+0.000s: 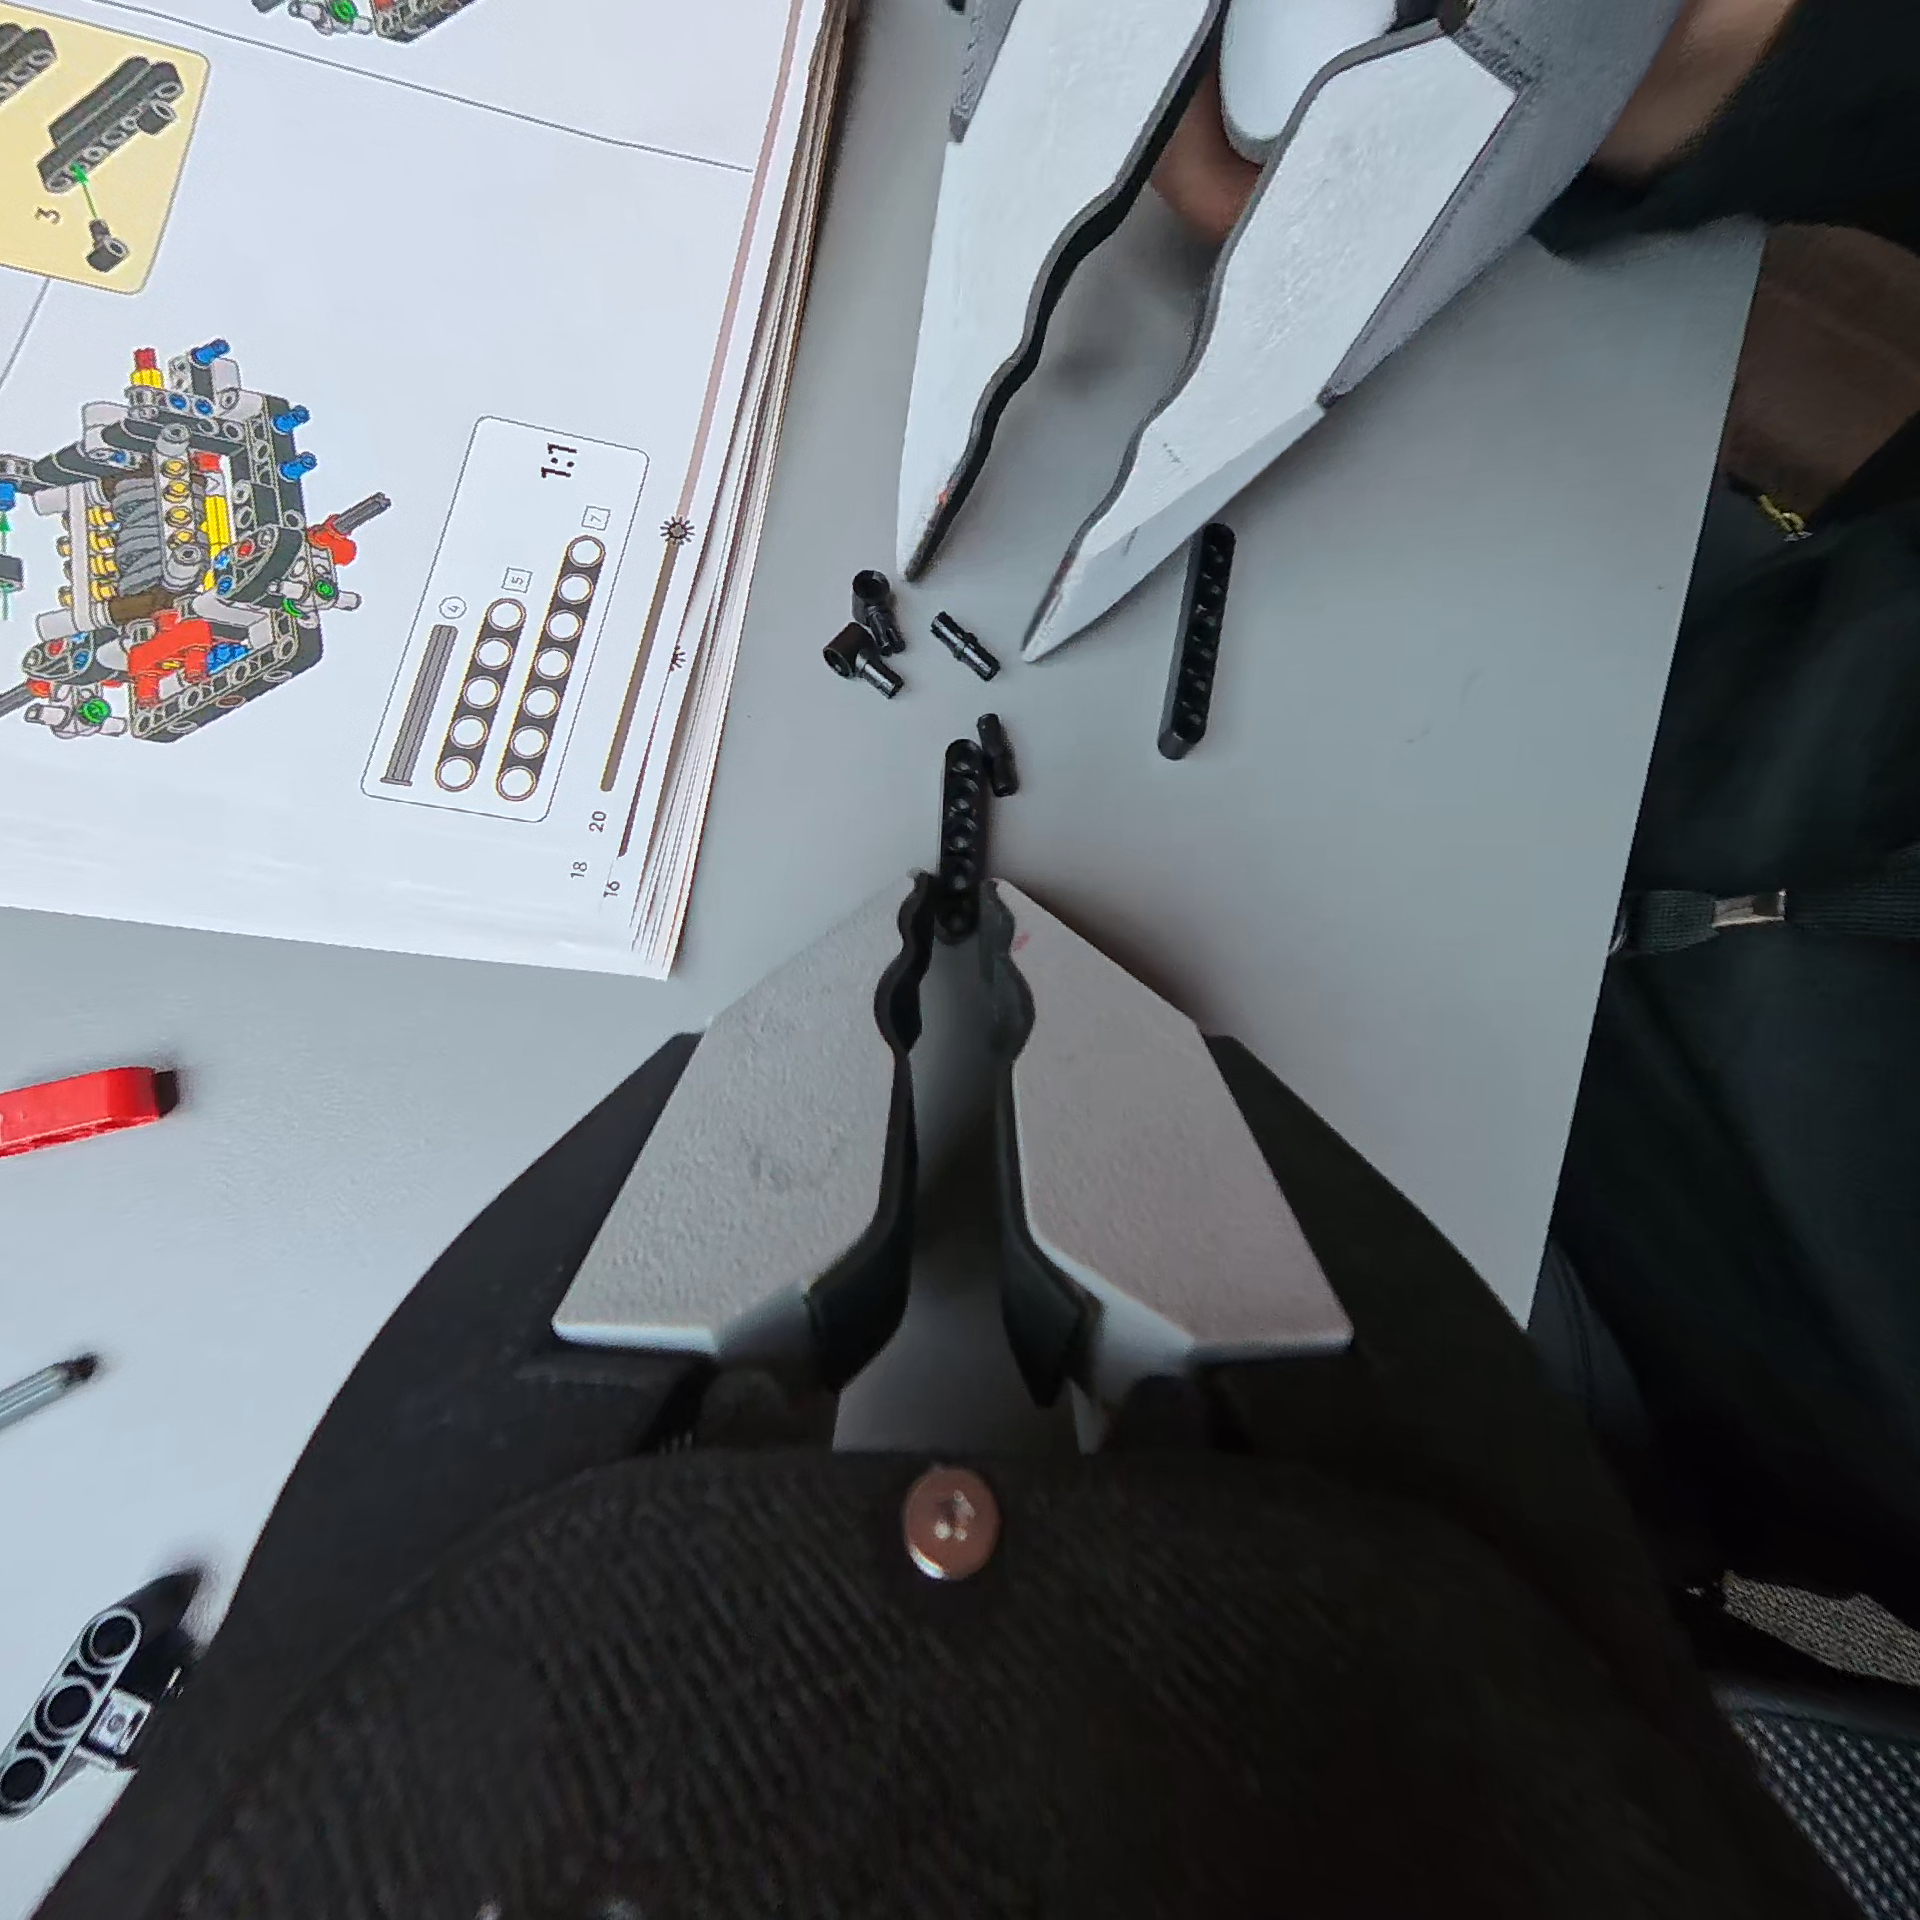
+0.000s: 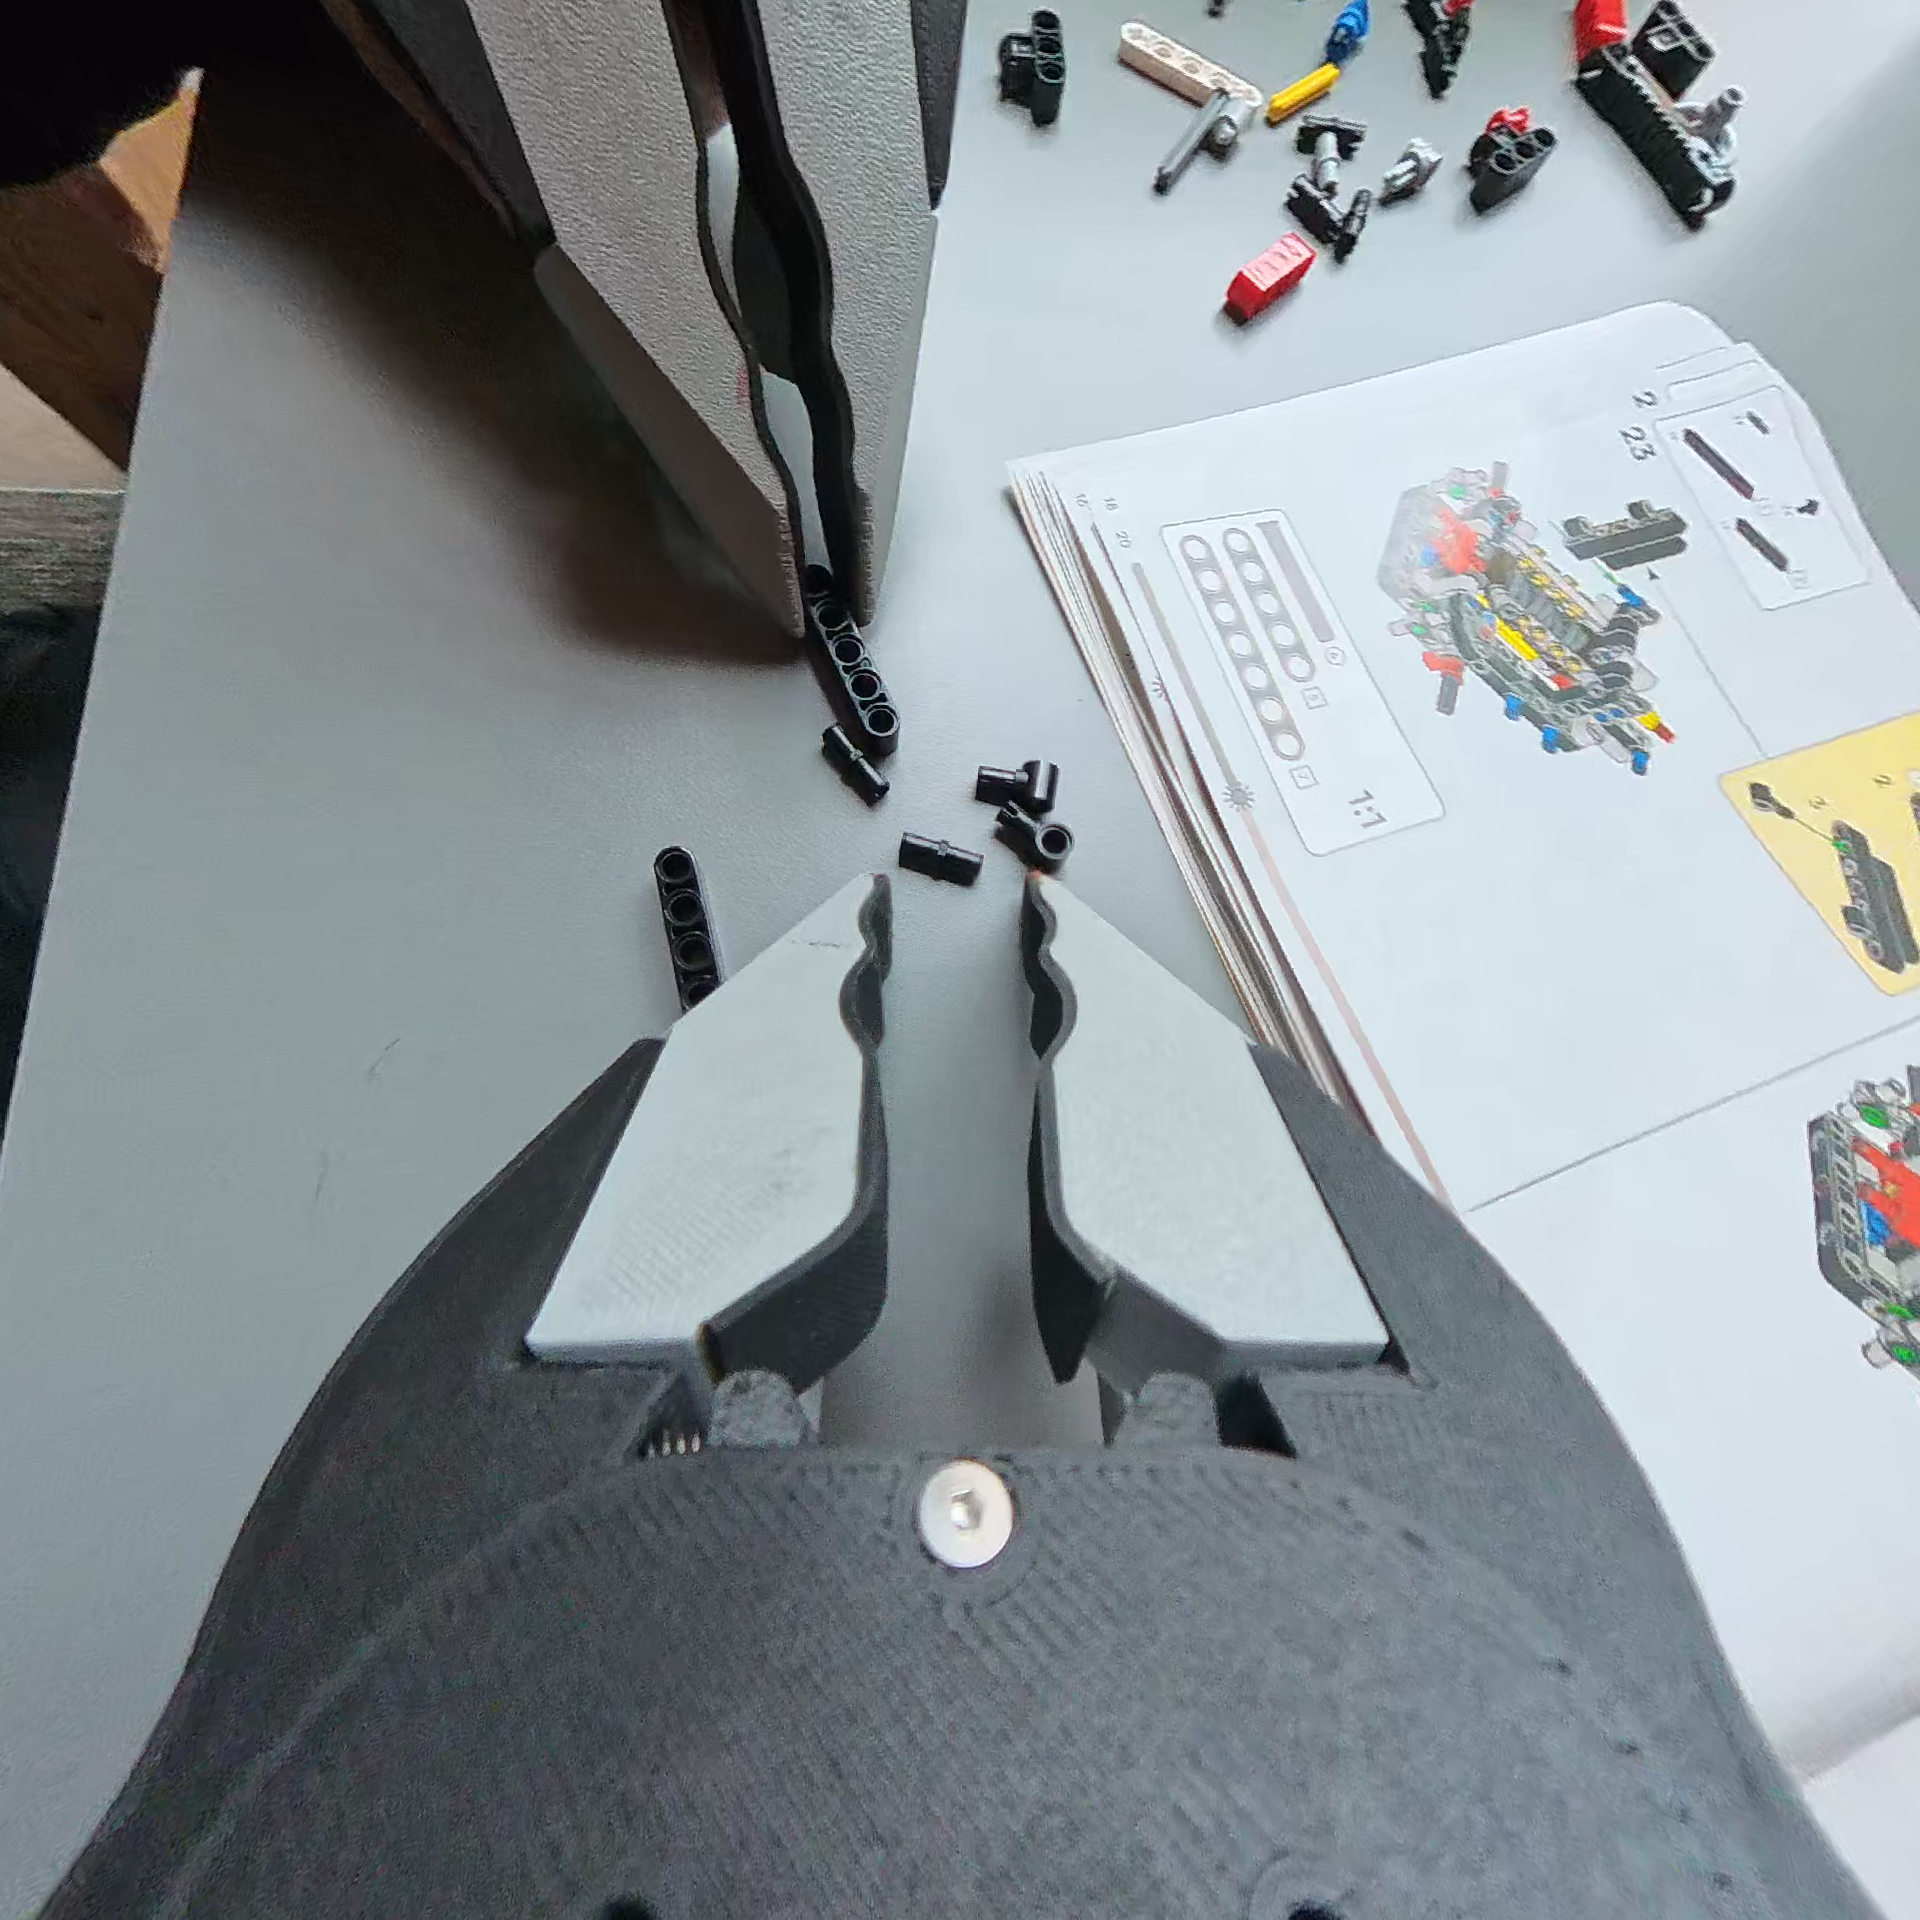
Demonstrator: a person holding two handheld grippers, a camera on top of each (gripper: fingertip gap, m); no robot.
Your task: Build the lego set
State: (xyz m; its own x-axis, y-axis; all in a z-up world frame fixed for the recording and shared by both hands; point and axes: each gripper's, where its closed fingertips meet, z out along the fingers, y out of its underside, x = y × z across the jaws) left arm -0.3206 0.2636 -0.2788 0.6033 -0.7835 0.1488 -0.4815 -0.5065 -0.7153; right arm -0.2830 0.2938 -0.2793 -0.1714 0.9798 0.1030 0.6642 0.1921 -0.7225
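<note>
My left gripper (image 1: pixel 958 894) is shut on one end of a short black holed beam (image 1: pixel 961 816). The beam's free end points at a black pin (image 1: pixel 997 755) lying right beside it. In the right wrist view the left gripper (image 2: pixel 836 611) stands steeply over the beam (image 2: pixel 854 665) and the pin (image 2: pixel 855 764). My right gripper (image 2: pixel 956 888) is open and empty, low over the table, with a second black pin (image 2: pixel 940 859) just ahead of its tips. Two small black angled connectors (image 2: pixel 1029 810) lie to its right. A longer black beam (image 2: pixel 688 925) lies by its left finger.
The open instruction booklet (image 2: pixel 1507 935) lies right of the parts, and it also shows in the left wrist view (image 1: pixel 416 364). Several loose parts (image 2: pixel 1455 135) lie at the far right. A red piece (image 1: pixel 83 1107) lies left. The table's edge (image 1: pixel 1662 727) and a person's legs are close. The red piece (image 1: pixel 83 1107) lies around 12 cm away from my left fingertips. It turns up in the right wrist view (image 2: pixel 1268 276) as well.
</note>
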